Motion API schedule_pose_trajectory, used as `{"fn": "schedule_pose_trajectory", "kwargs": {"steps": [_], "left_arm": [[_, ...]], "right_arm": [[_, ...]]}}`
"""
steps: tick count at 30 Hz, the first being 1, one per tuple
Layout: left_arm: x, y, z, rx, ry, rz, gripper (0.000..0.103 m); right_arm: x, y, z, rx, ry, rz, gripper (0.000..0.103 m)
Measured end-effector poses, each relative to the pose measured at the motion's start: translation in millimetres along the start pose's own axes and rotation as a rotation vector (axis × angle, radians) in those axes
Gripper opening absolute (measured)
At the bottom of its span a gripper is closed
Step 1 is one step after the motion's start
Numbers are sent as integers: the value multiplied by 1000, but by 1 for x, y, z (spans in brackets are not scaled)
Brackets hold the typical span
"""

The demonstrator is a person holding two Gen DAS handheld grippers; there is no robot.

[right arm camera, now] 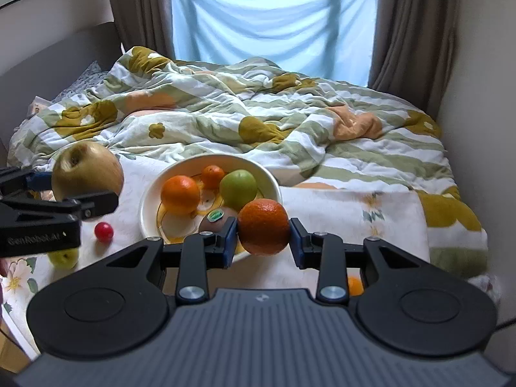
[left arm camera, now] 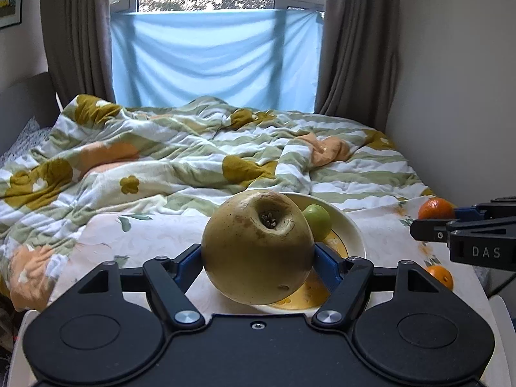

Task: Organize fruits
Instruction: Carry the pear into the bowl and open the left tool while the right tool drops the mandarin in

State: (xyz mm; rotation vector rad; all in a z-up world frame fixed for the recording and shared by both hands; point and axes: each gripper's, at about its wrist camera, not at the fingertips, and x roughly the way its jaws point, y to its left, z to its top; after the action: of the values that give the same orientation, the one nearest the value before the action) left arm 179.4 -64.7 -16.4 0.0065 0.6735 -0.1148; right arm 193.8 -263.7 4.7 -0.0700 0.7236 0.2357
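My left gripper (left arm camera: 258,254) is shut on a large yellow-brown pear (left arm camera: 258,245) and holds it above the near side of the white bowl (left arm camera: 354,235). The pear also shows in the right wrist view (right arm camera: 87,167). My right gripper (right arm camera: 262,238) is shut on an orange (right arm camera: 263,225), held just over the bowl's near right rim (right arm camera: 145,206). The bowl holds an orange (right arm camera: 180,193), a small mandarin (right arm camera: 212,175), a green apple (right arm camera: 238,188) and a kiwi (right arm camera: 214,221).
A small red fruit (right arm camera: 104,231) and a green fruit (right arm camera: 64,258) lie on the flowered cloth left of the bowl. A loose orange (left arm camera: 440,275) lies to the right. A rumpled duvet (right arm camera: 258,113) covers the bed behind. The wall is on the right.
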Motion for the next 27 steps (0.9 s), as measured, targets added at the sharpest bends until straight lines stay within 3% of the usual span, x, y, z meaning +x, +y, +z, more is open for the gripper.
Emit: {"fn": "schedule_pose_trajectory", "kwargs": {"steps": [15, 27], "left_arm": [[66, -17, -13, -25, 83, 62, 77], [87, -23, -21, -14, 124, 78, 78]], "right_arm": [[76, -36, 19, -61, 78, 83, 49], [99, -42, 18, -77, 112, 103, 49]]}}
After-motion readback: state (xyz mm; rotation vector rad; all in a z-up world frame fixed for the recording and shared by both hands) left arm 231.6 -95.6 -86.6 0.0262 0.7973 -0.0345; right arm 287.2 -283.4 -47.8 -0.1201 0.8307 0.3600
